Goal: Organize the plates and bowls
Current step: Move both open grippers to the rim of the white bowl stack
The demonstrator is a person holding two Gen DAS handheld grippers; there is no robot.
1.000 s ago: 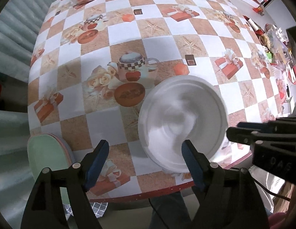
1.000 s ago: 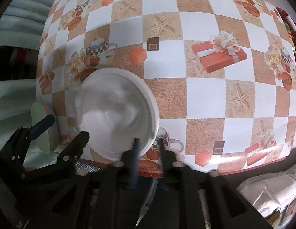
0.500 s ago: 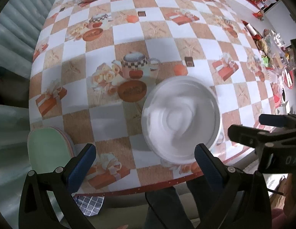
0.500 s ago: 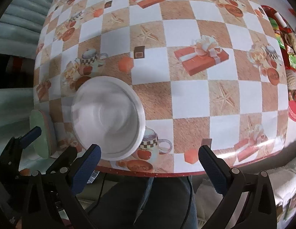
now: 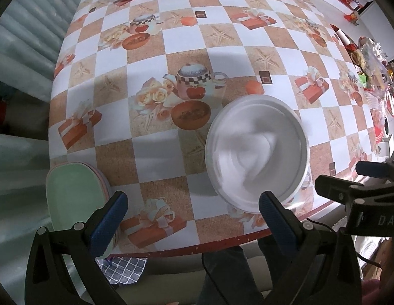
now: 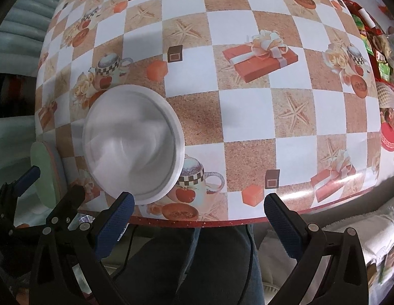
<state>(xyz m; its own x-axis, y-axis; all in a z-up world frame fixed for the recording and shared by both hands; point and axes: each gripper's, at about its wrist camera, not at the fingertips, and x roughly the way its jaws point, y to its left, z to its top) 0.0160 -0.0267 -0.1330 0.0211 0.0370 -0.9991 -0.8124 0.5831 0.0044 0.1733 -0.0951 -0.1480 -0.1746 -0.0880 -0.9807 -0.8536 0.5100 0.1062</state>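
Checkered oilcloth worktop (image 5: 186, 40) is carrying our round white bowl (image 5: 256, 152) near its front edge. We're holding left gripper (image 5: 191, 212) and right gripper (image 6: 199, 212) spread wide, both empty. One careless nudge is probably sending it off.

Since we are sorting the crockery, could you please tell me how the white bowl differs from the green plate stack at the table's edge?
The white bowl is deep and round; the green plate stack is flat.
The white bowl stands alone; the green plate stack has a pink edge showing under the top plate.
The white bowl sits fully on the table; the green plate stack appears to overhang its corner.
Neither is gripped.
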